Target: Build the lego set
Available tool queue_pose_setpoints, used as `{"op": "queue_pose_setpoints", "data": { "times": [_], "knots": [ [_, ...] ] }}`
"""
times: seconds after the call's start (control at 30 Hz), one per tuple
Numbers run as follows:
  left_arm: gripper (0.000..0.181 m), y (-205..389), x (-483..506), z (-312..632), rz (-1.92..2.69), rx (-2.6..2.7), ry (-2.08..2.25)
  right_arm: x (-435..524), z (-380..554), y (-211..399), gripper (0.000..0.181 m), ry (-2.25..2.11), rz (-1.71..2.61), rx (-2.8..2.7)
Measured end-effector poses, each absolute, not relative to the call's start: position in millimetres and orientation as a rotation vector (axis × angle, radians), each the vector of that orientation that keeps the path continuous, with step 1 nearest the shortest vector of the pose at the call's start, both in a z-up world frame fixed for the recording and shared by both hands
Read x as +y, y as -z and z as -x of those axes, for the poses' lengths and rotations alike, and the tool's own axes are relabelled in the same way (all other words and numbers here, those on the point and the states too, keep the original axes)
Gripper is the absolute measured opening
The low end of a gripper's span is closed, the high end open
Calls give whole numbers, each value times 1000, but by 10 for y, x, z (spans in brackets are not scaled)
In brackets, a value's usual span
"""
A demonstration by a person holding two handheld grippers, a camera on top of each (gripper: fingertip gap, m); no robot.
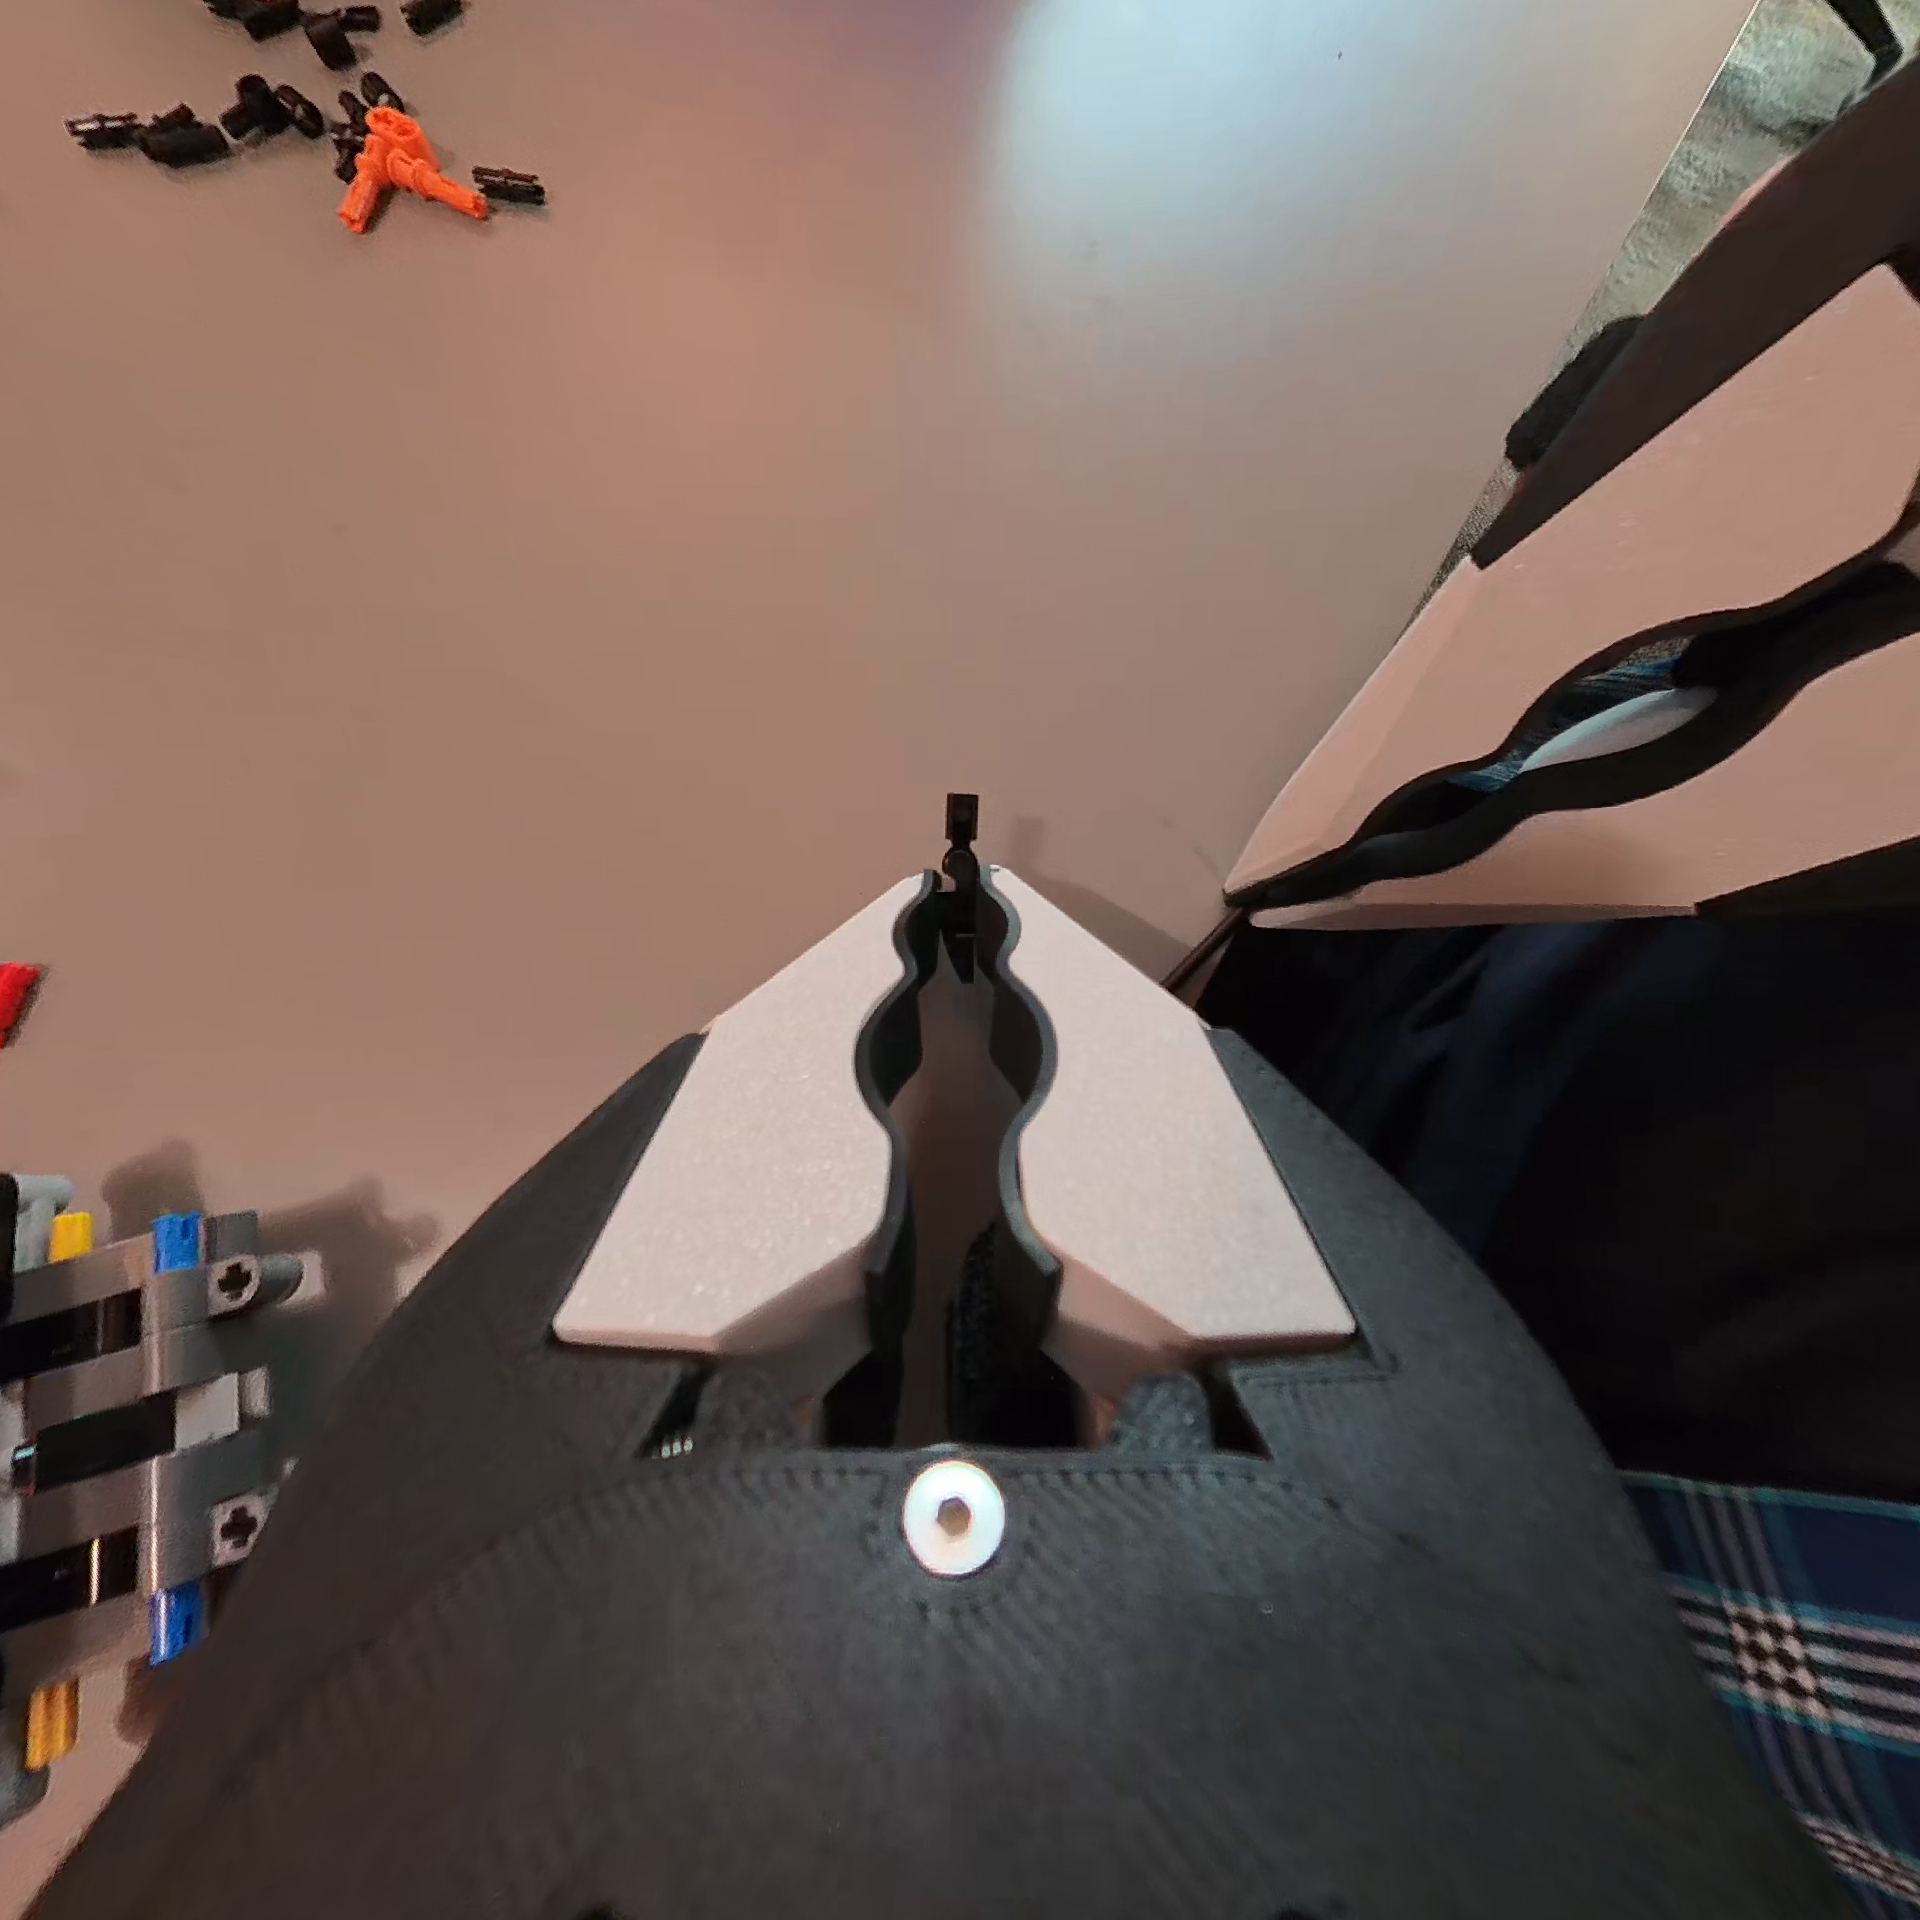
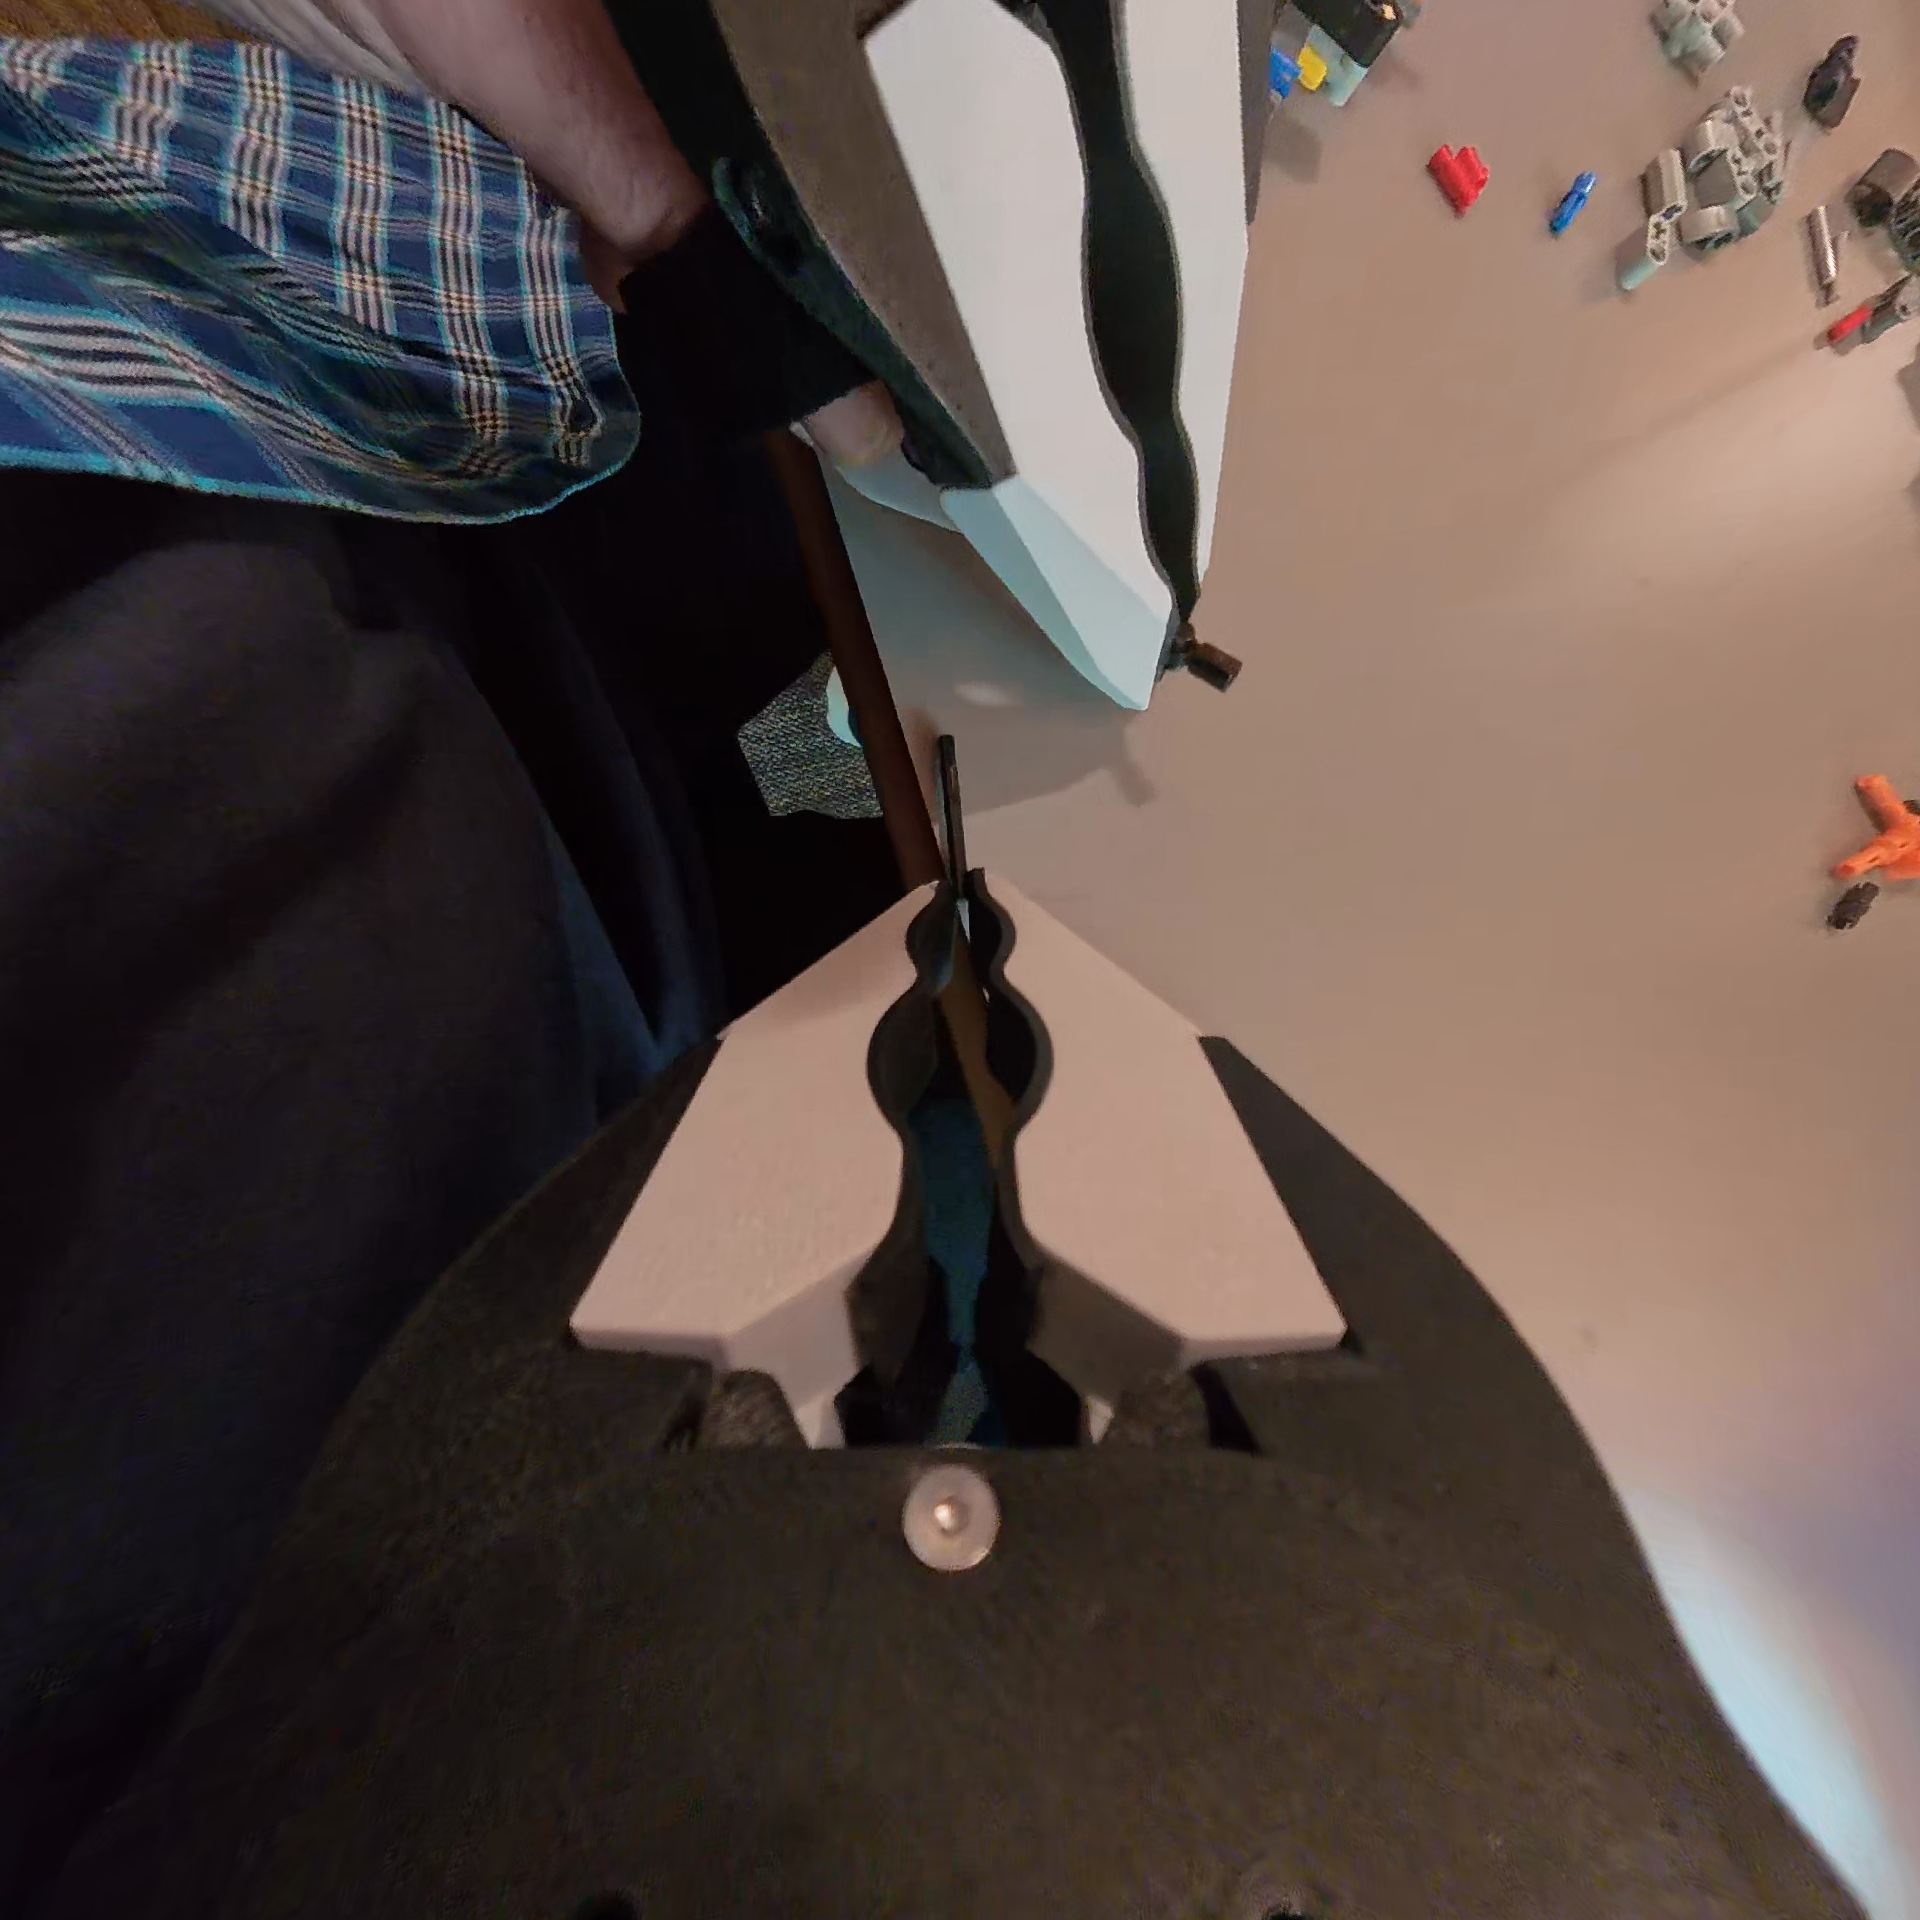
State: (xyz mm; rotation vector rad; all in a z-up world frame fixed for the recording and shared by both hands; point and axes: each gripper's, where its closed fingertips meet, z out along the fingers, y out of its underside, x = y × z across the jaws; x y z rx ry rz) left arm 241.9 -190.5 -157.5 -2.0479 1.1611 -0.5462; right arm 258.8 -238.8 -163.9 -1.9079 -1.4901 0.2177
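Observation:
My left gripper [image 1: 958, 883] is shut on a small black pin [image 1: 961, 831] that sticks out past its tips above the table. It also shows in the right wrist view [image 2: 1179, 634], pin [image 2: 1210, 660] at its tip. My right gripper [image 2: 956, 888] is shut on a thin flat black lego piece [image 2: 951, 805], held edge-on at the table's near edge. It shows at the right of the left wrist view [image 1: 1247, 894]. A grey and black lego assembly [image 1: 135, 1423] with blue and yellow pins lies at the lower left.
Loose black pins [image 1: 260, 104] and an orange connector [image 1: 400, 166] lie at the far left. Grey, red and blue parts [image 2: 1704, 177] are scattered in the right wrist view. A person's plaid sleeve [image 2: 260, 281] and dark lap [image 2: 312, 935] are beside the table edge [image 2: 894, 800]. About 5 cm separates my left fingertips from my right. The orange connector [image 1: 400, 166] is about 25 cm from both grippers' fingertips.

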Motion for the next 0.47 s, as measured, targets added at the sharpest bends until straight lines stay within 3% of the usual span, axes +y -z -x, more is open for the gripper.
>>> {"op": "queue_pose_setpoints", "data": {
  "times": [0.47],
  "knots": [
    [5, 1578, -1887, -2354, 2047, 1209, 510, -2251, -2678, 1544, 0, -428, 1974, -1408]
  ]
}}
